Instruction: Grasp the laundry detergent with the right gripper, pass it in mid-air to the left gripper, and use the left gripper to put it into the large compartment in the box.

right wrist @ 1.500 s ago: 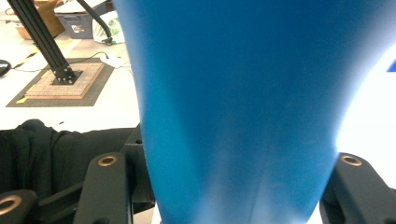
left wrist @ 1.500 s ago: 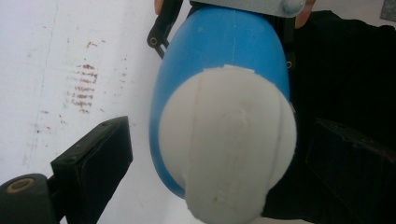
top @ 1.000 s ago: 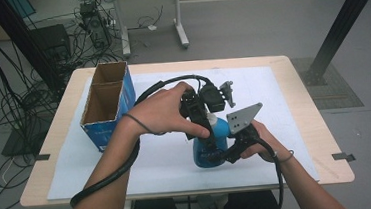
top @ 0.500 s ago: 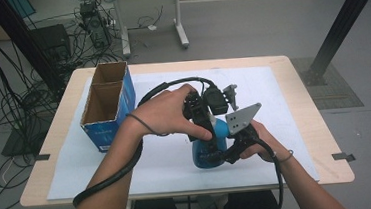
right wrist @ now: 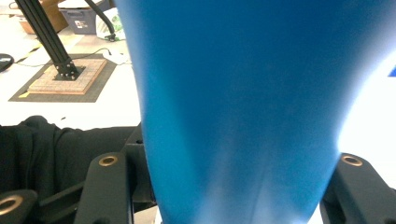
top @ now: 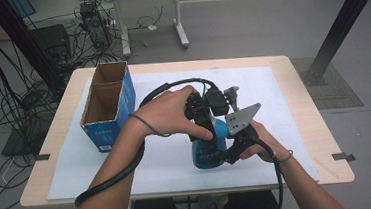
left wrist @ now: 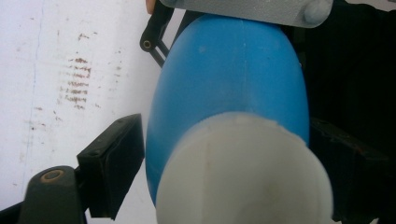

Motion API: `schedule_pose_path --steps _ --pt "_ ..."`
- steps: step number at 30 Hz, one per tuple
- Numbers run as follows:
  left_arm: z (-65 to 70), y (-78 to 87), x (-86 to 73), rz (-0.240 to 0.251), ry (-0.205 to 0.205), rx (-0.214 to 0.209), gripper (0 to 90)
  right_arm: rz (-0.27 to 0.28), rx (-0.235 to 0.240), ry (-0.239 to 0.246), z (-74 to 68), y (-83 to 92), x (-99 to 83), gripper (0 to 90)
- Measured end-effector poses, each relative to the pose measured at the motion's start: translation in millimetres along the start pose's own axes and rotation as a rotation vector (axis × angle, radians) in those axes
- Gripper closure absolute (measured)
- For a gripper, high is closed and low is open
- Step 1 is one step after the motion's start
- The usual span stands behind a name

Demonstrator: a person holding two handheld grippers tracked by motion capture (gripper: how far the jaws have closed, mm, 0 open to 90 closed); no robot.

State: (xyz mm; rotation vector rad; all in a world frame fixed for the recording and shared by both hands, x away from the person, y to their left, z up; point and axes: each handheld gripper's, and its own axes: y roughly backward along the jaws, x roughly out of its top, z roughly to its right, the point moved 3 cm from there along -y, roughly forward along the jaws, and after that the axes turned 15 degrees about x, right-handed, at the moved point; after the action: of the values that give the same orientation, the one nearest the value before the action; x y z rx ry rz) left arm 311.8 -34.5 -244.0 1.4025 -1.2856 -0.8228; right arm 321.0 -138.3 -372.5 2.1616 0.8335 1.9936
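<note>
A blue bottle [top: 205, 152] with a white cap [left wrist: 243, 186] stands upright on the white sheet near the table's front. My right gripper [top: 222, 156] is shut on the bottle's body [right wrist: 243, 93] from the right side. From above, my left gripper [top: 214, 126] points down over the bottle's top. Its jaws have just been closing, with the cap between them. In the left gripper view, the left gripper [left wrist: 231, 168] shows its left pad [left wrist: 116, 163] a sliver off the bottle's shoulder [left wrist: 229, 70]. Its right pad is in shadow against the bottle.
An open cardboard box [top: 105, 103] with blue sides stands at the table's left. The white sheet [top: 273, 92] covers most of the tabletop. Cables lie on the floor to the left, and a black post [top: 338, 27] rises past the right edge.
</note>
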Motion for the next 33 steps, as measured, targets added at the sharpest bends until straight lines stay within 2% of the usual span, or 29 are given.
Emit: schedule_pose_path --steps 15,21,33 --pt "0.1 0.7 2.4 0.006 -0.003 0.002 25.5 -0.004 0.005 0.003 -0.3 -0.8 0.2 41.7" --pt "-0.6 2.4 1.9 0.019 0.009 -0.012 35.4 -0.005 0.005 0.003 -0.3 -1.2 0.3 41.7" --pt "-1.8 2.9 0.9 0.025 0.010 -0.010 36.5 0.000 0.006 0.003 0.4 -0.7 0.3 41.7"
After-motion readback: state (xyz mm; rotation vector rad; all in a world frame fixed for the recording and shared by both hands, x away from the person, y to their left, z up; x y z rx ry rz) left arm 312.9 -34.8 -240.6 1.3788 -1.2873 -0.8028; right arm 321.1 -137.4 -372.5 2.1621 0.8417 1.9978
